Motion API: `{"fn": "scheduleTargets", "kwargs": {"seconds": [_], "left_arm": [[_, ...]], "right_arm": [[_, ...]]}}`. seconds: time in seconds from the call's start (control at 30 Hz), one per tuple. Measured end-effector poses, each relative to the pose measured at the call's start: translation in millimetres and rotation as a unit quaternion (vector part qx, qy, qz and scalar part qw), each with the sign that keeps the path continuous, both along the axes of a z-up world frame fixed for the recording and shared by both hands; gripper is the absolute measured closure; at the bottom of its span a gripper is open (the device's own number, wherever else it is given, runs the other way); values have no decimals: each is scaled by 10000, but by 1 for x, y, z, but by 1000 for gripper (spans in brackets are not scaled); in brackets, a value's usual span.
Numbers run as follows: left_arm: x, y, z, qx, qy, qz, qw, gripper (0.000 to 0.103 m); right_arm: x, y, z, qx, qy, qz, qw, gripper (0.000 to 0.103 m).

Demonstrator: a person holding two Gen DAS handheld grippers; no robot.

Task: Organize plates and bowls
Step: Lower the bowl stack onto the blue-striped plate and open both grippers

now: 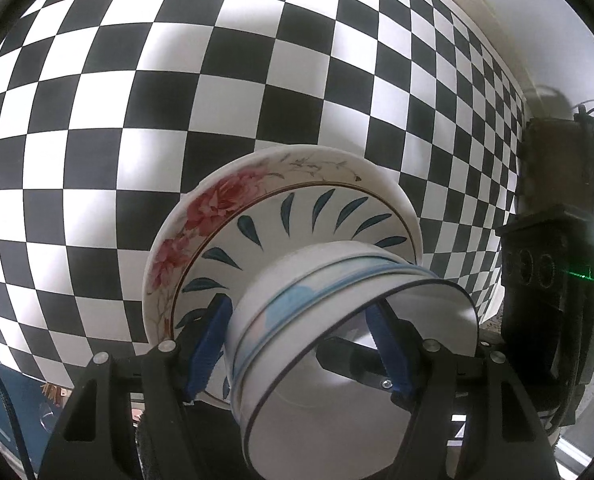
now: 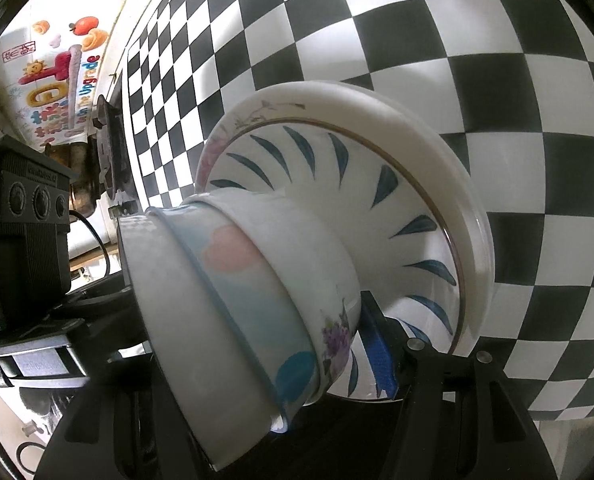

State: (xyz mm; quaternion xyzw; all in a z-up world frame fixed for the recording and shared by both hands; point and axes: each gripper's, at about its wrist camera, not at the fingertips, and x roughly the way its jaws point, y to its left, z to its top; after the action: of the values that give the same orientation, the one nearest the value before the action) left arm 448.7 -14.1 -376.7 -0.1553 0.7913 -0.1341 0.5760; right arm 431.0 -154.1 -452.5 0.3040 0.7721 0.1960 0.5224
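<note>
A stack of dishes fills both views. A rose-patterned plate (image 1: 201,216) is at the bottom, a white dish with blue leaf marks (image 1: 297,216) lies on it, and several nested bowls (image 1: 329,280) sit on top. My left gripper (image 1: 297,344) is shut on the bowl walls, one blue pad (image 1: 209,344) outside and the other inside the top bowl. My right gripper (image 2: 273,352) holds the opposite side of the nested bowls (image 2: 233,300). One of its blue pads (image 2: 381,356) presses the outer wall and the other finger is hidden. I cannot tell whether the plate (image 2: 449,168) rests on the cloth.
A black-and-white checkered cloth (image 1: 177,80) covers the table beneath the stack. A gas stove (image 2: 109,148) stands at the table's far edge, next to a wall with colourful stickers (image 2: 53,80). Each view shows the other hand-held gripper body (image 1: 553,280) (image 2: 29,220) close beside the stack.
</note>
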Motion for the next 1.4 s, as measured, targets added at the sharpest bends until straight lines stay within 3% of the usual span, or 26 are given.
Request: {"fn": "scheduleTargets", "kwargs": {"seconds": [0.43, 0.63, 0.93, 1.2, 1.4], "left_arm": [[0, 2, 2, 8, -75, -71, 9999, 37], [0, 5, 6, 182, -215, -86, 9996, 37], [-6, 13, 13, 158, -289, 7, 9995, 37], [-11, 16, 46, 490, -914, -146, 9945, 37], [-22, 16, 81, 886, -1641, -318, 9819, 37]], "right_arm": [[-3, -7, 0, 11, 42, -63, 10000, 41], [-6, -11, 2, -89, 40, -103, 9999, 41], [-8, -18, 23, -323, -257, 12, 9991, 41], [-12, -28, 54, -695, -650, 34, 9955, 41], [-19, -33, 88, -1165, -1133, 136, 9866, 41]]}}
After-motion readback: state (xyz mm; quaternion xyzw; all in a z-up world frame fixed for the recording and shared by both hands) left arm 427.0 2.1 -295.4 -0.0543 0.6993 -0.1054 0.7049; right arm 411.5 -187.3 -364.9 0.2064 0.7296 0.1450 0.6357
